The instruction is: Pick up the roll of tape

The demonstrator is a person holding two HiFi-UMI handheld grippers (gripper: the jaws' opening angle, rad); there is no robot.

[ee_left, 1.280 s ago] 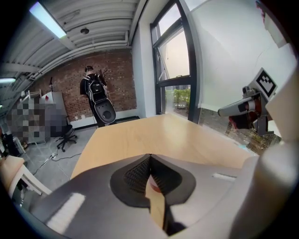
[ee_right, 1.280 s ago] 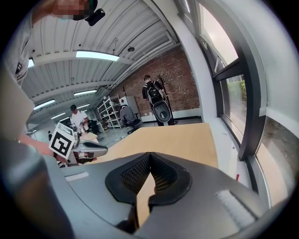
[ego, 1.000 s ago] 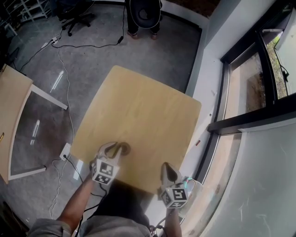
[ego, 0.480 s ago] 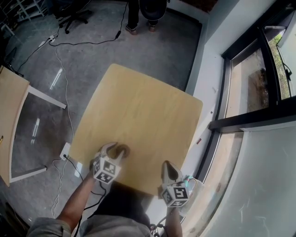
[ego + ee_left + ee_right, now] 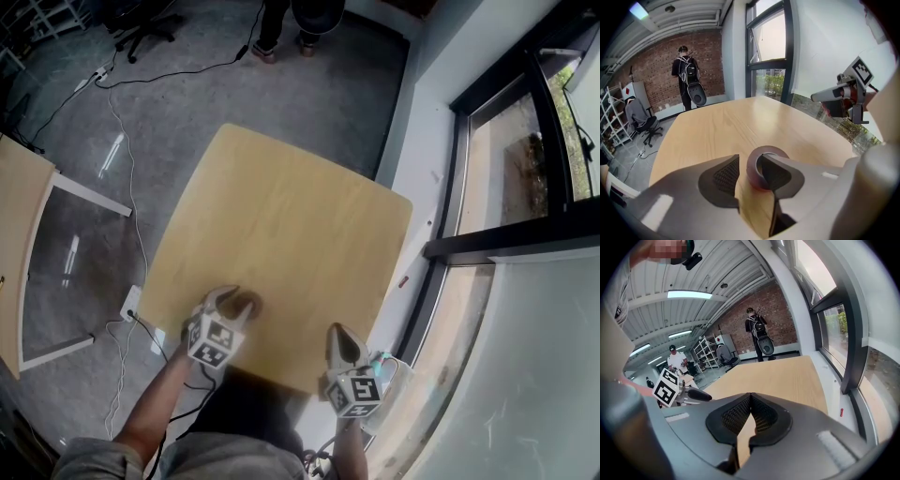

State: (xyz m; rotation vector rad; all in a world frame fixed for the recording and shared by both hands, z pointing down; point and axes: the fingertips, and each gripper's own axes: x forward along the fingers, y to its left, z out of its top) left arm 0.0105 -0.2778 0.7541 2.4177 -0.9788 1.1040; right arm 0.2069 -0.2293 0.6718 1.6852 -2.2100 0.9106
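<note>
**Left tongs spread around the tape's wall**

In the head view, we see the roll of tape (image 5: 251, 304) lying flat on the wooden table (image 5: 281, 206), close to the table's near left corner. The left gripper (image 5: 239, 300) points down at it with its tips right at the roll. The right gripper (image 5: 337, 334) hangs over the table's near edge, toward the window (image 5: 511, 159) side and well apart from the roll.

In the left gripper view, we find the jaws spread, and they have just been opening. The roll's near wall stands between them, with the right jaw's tip inside the roll's hole and the left jaw outside. A strip of table shows between the left pad and the wall, so nothing is pinched. The roll rests on the table. The right gripper shows at the right, and far off a person (image 5: 686, 70) with a backpack stands before a brick wall (image 5: 651, 61).

In the right gripper view, we see the jaws pressed together at their tips with nothing between them. The bare tabletop stretches ahead, and the left gripper shows at the left.
</note>
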